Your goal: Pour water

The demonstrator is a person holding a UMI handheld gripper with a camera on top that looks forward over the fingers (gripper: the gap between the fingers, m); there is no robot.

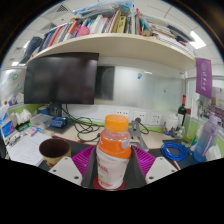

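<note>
Gripper view: bottle (pixel 113 152) btwn fingers (pixel 80 158), cluttered desk (pixel 30 140), monitor (pixel 62 78).

Dark monitor (pixel 62 78) beneath a shelf of books (pixel 100 25)

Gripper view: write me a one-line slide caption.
Fingers shut on an orange-capped bottle, a brown cup on the desk to its left, a monitor behind.

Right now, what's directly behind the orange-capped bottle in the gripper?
The bottle sits between the gripper fingers. Behind it: a cluttered desk with cables, and a dark monitor further back. A brown cup stands beside it. The bottle hides whatever lies straight behind it.
</note>
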